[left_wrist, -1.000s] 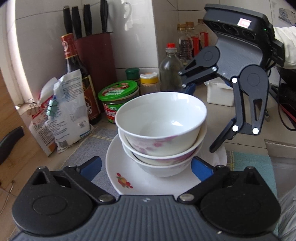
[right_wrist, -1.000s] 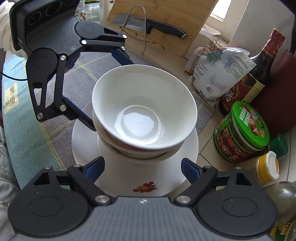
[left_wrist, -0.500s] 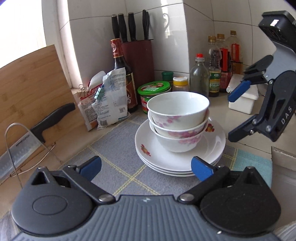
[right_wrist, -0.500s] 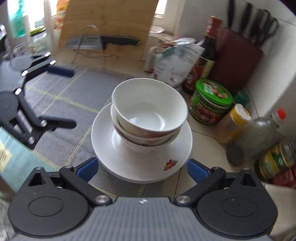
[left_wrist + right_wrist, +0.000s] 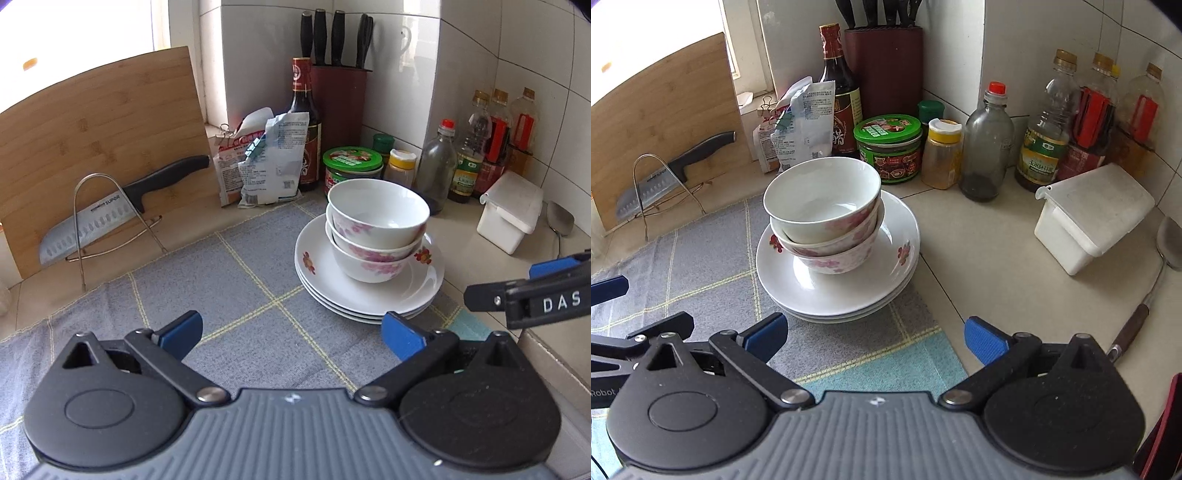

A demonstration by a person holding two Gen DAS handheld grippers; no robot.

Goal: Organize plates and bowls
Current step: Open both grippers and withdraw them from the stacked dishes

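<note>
Three nested white bowls with pink flowers (image 5: pixel 376 229) (image 5: pixel 823 214) stand on a stack of three white plates (image 5: pixel 417 295) (image 5: pixel 846 295), partly on the grey checked mat (image 5: pixel 236 295) (image 5: pixel 701 254). My left gripper (image 5: pixel 291 334) hangs open, nearer than the stack and to its left, with nothing between its blue pads. My right gripper (image 5: pixel 875 338) is also open and empty, short of the plates. In the left wrist view the right gripper's fingertip (image 5: pixel 491 295) reaches in from the right edge. In the right wrist view the left gripper's finger (image 5: pixel 661 328) lies at the left edge.
A jar with a green lid (image 5: pixel 888 147), bottles (image 5: pixel 986 144), a knife block (image 5: pixel 338 107) and bags (image 5: pixel 266 158) crowd the wall behind the stack. A white lidded box (image 5: pixel 1093 218) and a spatula (image 5: pixel 1145 295) lie to the right. A knife on a wire rack (image 5: pixel 107 218) leans against the wooden board.
Both grippers have drawn back from around the bowls and plates and rolled level. The right gripper's jaws opened wider. The stack stays put on the mat.
</note>
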